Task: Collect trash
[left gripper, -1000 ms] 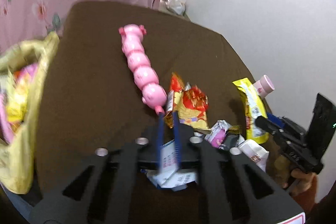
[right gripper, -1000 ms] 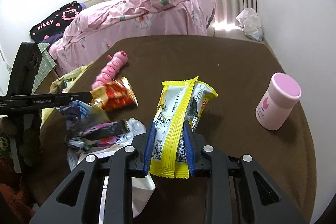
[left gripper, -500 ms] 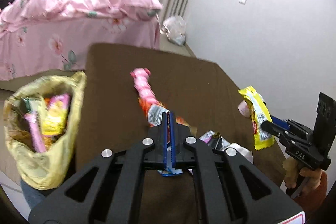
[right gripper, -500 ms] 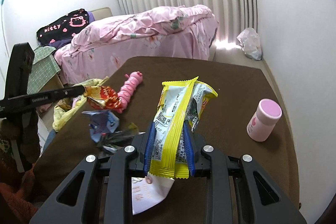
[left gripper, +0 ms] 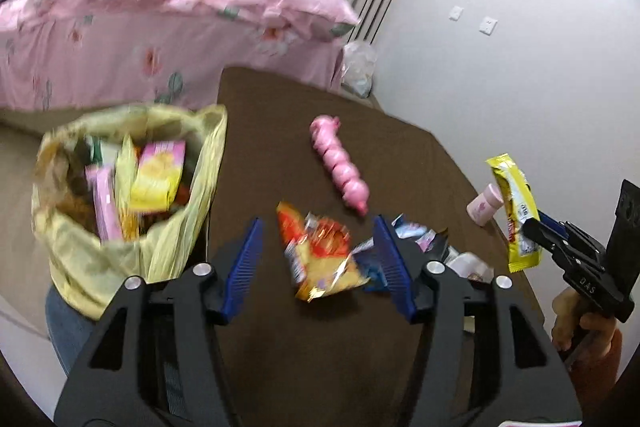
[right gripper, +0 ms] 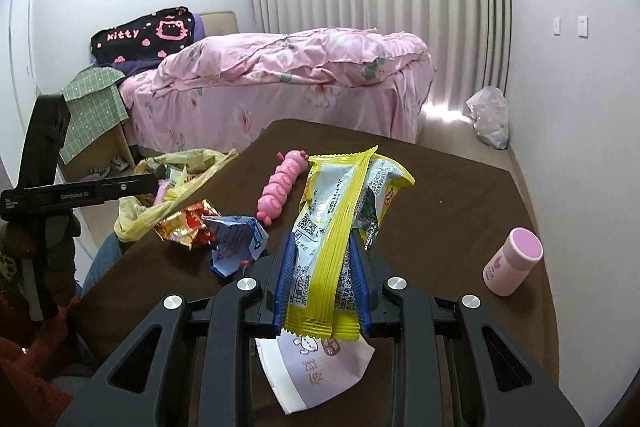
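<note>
Release is under way: the left tongs (left gripper: pixel 316 259) are opening, and a crinkled red-and-gold foil snack wrapper (left gripper: pixel 320 255) is seen loose between the blue pads, untouched by either, short of the open yellow plastic trash bag (left gripper: pixel 160 255) hung beside the brown table (left gripper: pixel 280 131). A long yellow-edged snack wrapper (right gripper: pixel 340 247) is gripped upright in the right tongs (right gripper: pixel 322 291). Next, that wrapper probably has to be carried across to the bag's mouth, clear of the pink segmented toy (right gripper: pixel 280 187).
</note>
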Tool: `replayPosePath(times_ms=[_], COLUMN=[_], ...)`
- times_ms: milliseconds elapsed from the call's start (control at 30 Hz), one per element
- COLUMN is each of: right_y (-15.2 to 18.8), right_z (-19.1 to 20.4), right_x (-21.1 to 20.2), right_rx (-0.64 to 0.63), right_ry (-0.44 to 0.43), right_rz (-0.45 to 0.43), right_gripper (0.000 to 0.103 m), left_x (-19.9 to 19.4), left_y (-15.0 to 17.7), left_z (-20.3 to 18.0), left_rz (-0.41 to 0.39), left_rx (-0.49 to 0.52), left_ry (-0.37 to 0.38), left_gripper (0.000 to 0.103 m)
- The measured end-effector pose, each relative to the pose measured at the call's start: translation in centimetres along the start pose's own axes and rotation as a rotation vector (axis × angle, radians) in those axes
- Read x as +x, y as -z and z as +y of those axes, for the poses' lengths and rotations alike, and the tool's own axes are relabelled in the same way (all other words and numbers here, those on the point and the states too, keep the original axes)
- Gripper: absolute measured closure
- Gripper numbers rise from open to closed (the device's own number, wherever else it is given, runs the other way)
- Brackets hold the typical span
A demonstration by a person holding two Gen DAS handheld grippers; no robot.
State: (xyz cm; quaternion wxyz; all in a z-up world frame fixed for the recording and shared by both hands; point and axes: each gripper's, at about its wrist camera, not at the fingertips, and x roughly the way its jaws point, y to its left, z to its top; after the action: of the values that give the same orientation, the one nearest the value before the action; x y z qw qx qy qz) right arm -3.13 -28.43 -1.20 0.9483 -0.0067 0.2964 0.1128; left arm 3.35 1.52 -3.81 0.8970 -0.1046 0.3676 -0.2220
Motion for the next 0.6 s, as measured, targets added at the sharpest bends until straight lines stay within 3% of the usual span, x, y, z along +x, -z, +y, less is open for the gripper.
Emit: replayPosePath(times_ms=[133,267,333,400,600], right_y=[0.8,1.3,1.4,1.4,0.3], right_z=[-0.6,-0.5,-0.5,-0.6,0.0], right_x=[0.7,0.7,0.4,0.1,0.0], right_rx=[0.037,0.034,0.024,0.022,0.009], right_ry=[-0.01,-0.009,0.002,0.008,-0.008], right_rz=[0.025,0.035,0.029,0.024,0.003], right_gripper=[0.077,0.077,0.077,0.077,0.077], left_x=[2.5,6.6,6.9,6.2,2.1], left_y=[1.1,1.6,1.5,1.4,0.5], left_z=[-0.5,-1.9,-2.2,-2.0,-2.5], left_rz=[0.077,0.208,0.194,0.166,0.038], left_rx=[0.046,0.107,0.104,0.076,0.105], left_ry=[-0.019,-0.049,-0.057,-0.031,-0.07], left_gripper=[0.048,0.048,0.066,0.068,0.071])
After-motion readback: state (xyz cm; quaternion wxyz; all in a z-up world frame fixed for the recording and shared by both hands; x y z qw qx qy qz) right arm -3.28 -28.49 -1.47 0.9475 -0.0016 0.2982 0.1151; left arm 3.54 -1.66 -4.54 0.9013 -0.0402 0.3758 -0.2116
